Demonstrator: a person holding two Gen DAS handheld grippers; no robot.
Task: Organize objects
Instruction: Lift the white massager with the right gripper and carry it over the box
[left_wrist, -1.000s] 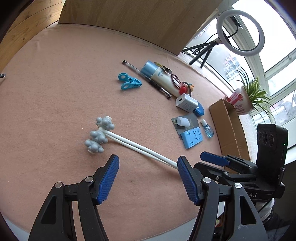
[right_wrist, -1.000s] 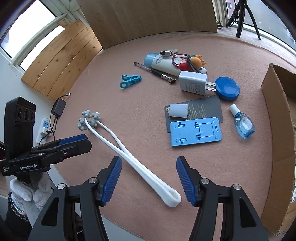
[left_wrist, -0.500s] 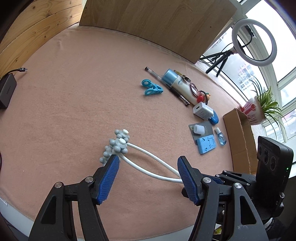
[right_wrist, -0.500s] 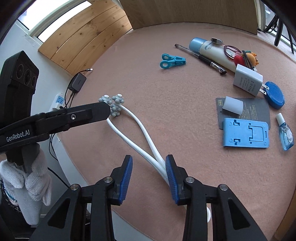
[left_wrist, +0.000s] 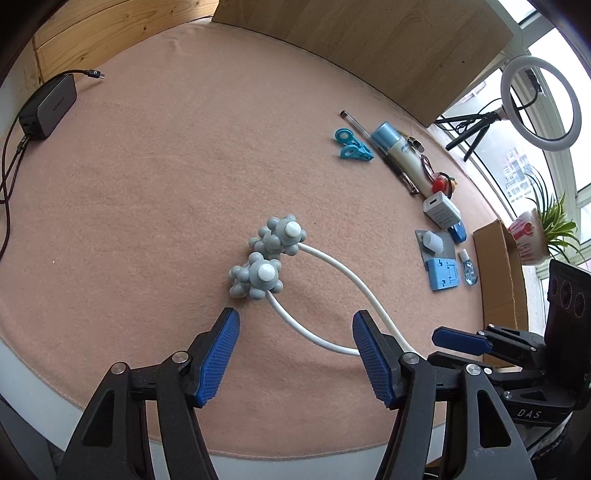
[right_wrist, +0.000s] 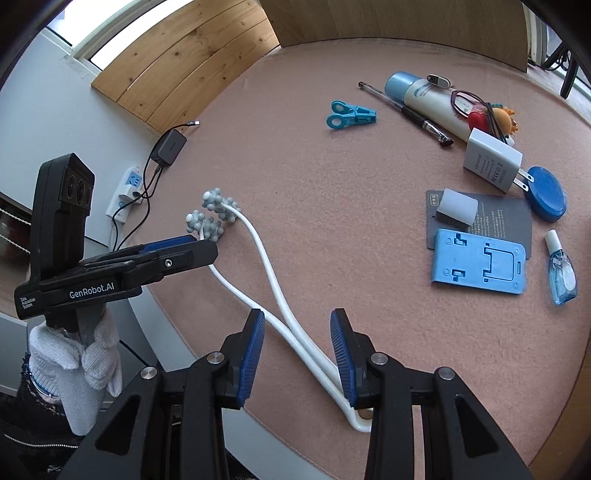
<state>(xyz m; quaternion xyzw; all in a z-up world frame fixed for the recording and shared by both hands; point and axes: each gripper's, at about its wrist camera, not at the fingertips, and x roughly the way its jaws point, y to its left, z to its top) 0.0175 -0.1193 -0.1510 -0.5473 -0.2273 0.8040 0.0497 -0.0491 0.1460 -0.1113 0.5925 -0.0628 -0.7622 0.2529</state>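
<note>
Left wrist view, left to right: black charger (left_wrist: 48, 105) sat at the bench's (left_wrist: 147, 184) 10 o'clock edge, well apart from everything. The task's thing, the massager (left_wrist: 264, 275), lay mid-bench: two knobbly grey balls touching each other, two thin white arms running off toward 4 o'clock.

Your left gripper (left_wrist: 295, 317) hovered just above, jaws wide, nothing pinched. The balls sat at 12 o'clock off the tips, and one white arm crossed under the gap, close by the right pad.

Your right gripper (right_wrist: 297, 315) had its jaws narrow, both white arms between them near the closed loop end. The arms lay against the right-hand pad, a gap showed at the other pad, so I read it as not clamped yet.

Clutter at 2 o'clock: blue clip (left_wrist: 351, 147), tube (left_wrist: 397, 153), plug (left_wrist: 441, 212), blue stand (left_wrist: 443, 273). Cardboard box (left_wrist: 495, 266) at 3 o'clock, likely where things go.

Handling, my guess: light and springy. The arms looked smooth and thin, so they may flex and slide out of the pads, and the ball end may droop or swing once lifted. The balls looked lumpy and poor to pinch. Better to take both arms together where they run side by side near the loop, squarely across the pads.
</note>
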